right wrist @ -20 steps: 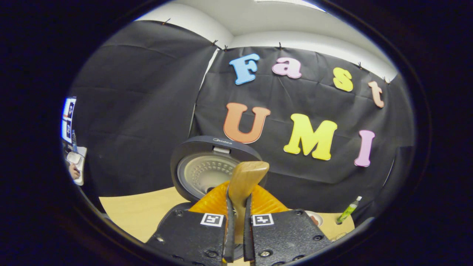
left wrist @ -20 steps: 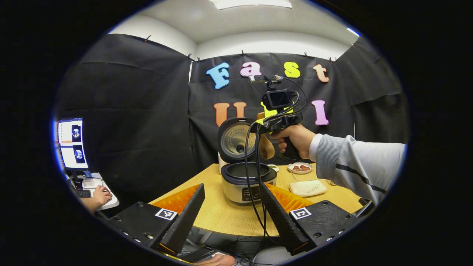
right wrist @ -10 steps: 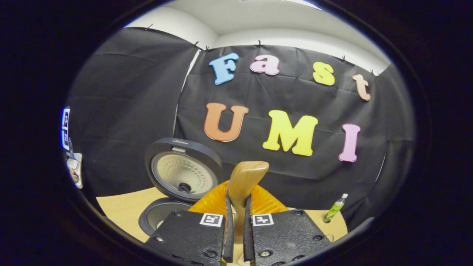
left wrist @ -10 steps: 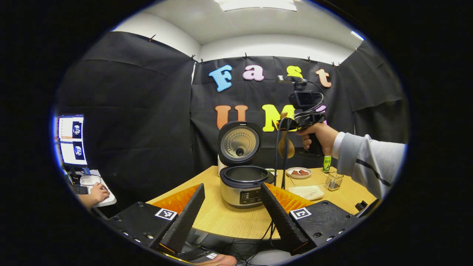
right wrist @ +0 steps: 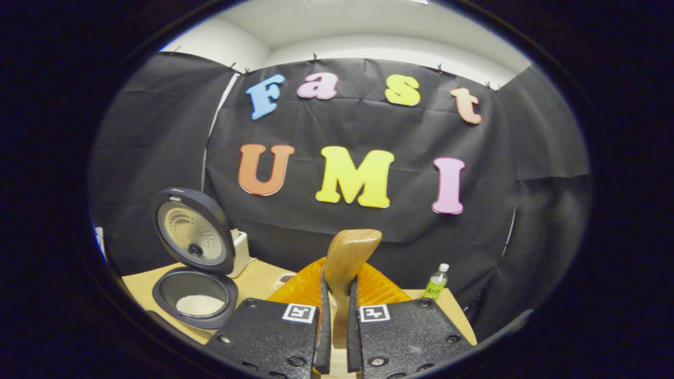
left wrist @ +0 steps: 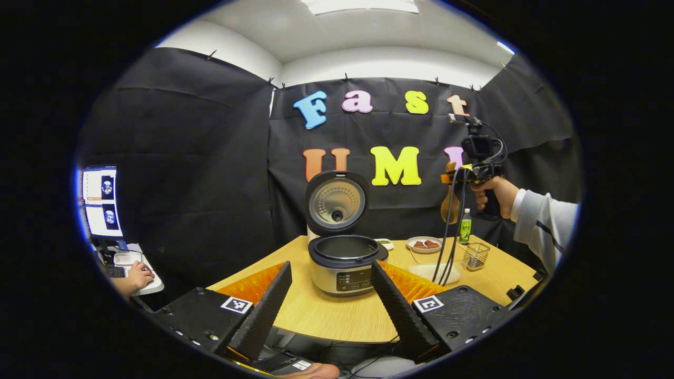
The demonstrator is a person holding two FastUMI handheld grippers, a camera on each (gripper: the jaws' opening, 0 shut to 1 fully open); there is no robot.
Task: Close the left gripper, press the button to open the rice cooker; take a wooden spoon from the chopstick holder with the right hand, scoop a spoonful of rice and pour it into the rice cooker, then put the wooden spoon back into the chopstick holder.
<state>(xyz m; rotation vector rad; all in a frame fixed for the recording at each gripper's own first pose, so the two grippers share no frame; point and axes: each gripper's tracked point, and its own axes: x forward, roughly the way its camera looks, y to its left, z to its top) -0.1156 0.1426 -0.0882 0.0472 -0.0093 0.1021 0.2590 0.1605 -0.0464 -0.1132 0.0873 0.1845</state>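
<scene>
Now, in the left gripper view, the left hand-held gripper (left wrist: 330,300) hangs spread wide at the near edge of the table (left wrist: 326,316), holding nothing. The rice cooker (left wrist: 342,258) stands open mid-table; the chopstick holder (left wrist: 476,256) sits far right, below the right hand-held gripper (left wrist: 454,179), whose wooden spoon (left wrist: 451,202) hangs bowl-down. In the right gripper view, that gripper's fingers (right wrist: 322,321) pinch the spoon handle, and rice (right wrist: 199,305) lies in the cooker pot. Lowered off-centre, the spoon's bowl could catch the light wire holder's rim and tip it.
</scene>
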